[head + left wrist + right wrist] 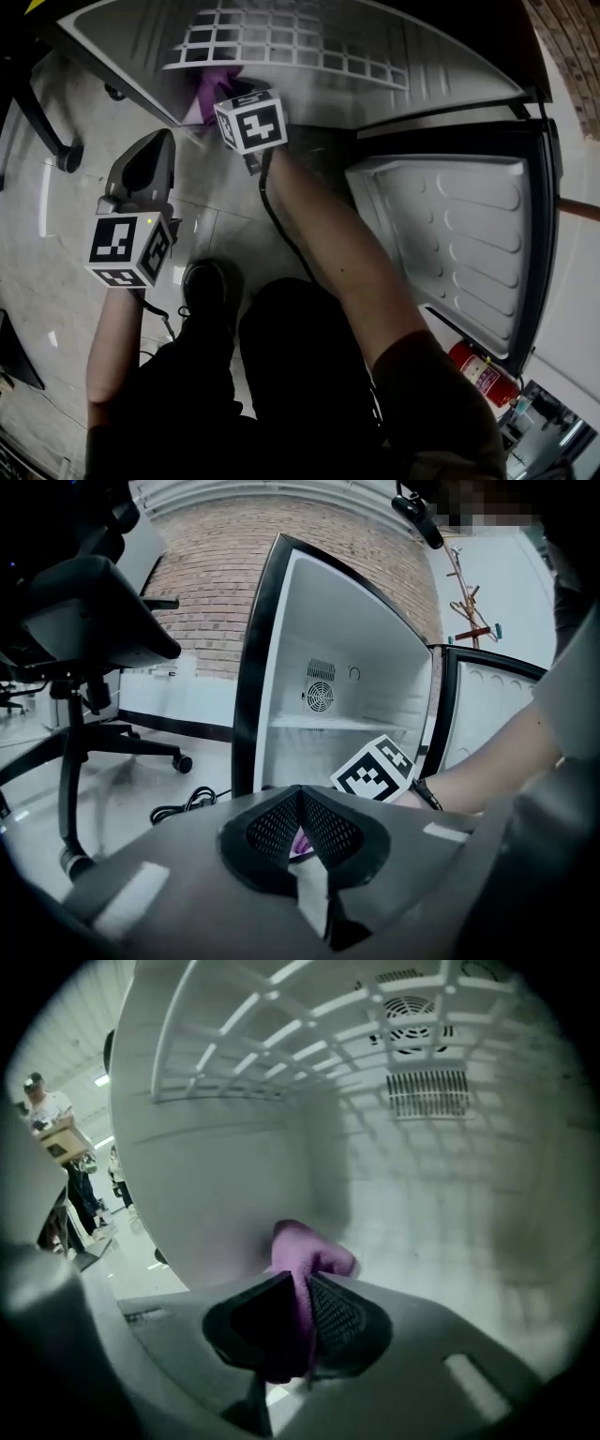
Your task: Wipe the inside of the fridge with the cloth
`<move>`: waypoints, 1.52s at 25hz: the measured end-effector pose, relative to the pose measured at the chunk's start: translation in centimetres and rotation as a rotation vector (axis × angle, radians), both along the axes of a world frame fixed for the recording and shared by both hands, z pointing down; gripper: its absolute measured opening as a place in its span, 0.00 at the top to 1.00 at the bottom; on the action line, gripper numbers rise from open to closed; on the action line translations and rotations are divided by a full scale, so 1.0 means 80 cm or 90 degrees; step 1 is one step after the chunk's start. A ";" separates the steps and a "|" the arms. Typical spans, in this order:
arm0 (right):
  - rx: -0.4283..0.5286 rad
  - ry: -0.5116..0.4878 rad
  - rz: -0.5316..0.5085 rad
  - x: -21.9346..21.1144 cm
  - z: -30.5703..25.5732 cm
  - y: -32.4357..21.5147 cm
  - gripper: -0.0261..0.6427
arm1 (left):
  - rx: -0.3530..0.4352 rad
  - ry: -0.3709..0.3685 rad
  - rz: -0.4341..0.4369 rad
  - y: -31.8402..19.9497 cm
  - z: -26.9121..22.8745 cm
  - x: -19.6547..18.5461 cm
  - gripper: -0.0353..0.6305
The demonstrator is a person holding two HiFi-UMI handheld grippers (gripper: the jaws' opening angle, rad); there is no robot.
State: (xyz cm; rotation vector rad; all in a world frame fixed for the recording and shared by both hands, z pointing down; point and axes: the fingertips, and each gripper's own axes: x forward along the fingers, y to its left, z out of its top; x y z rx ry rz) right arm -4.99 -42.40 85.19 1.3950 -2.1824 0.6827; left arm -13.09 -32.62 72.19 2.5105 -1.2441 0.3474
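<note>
Purple cloth (314, 1252) in right gripper (301, 1283) (grip hidden overhead).

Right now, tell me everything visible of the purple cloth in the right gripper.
Crumpled purple fabric cloth, soft-looking, pinched between the shut jaws of the right gripper, a bunched fold sticking out past the tips. It sits low inside the white fridge, below the wire shelf, at a side wall; whether it touches the wall is unclear.

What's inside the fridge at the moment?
Inside the fridge: a white wire shelf, a fan vent on the back wall, and the right gripper shut on the purple cloth. No food shows. The gripper's body hides the floor beneath it.
</note>
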 end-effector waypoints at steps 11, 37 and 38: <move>-0.092 0.127 0.267 0.197 0.026 0.043 0.88 | 0.007 0.021 0.074 -0.002 0.016 0.071 0.92; 0.143 0.067 0.545 0.286 -0.128 0.076 0.88 | 0.026 0.037 0.136 -0.016 0.007 0.161 0.92; 0.132 0.063 0.563 0.294 -0.124 0.079 0.88 | 0.022 0.032 0.143 -0.011 0.012 0.163 0.92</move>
